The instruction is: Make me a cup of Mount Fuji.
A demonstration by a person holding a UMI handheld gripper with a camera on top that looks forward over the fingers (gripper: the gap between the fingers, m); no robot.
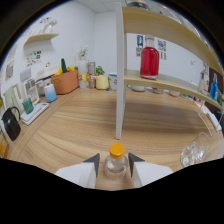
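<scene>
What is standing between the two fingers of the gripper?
In the gripper view, a small clear plastic bottle with an orange cap stands between the gripper's two fingers, on the wooden table. Whether the fingers press on it cannot be seen.

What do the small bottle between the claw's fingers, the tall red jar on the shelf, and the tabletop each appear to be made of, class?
Small bottle: likely clear plastic, see-through body with an opaque orange screw cap; it stands between the fingers of the claw.
Red jar: probably glass, glossy and transparent, showing red liquid inside.
Tabletop: wood or wood-look laminate, matte, with pale grain lines.
</scene>
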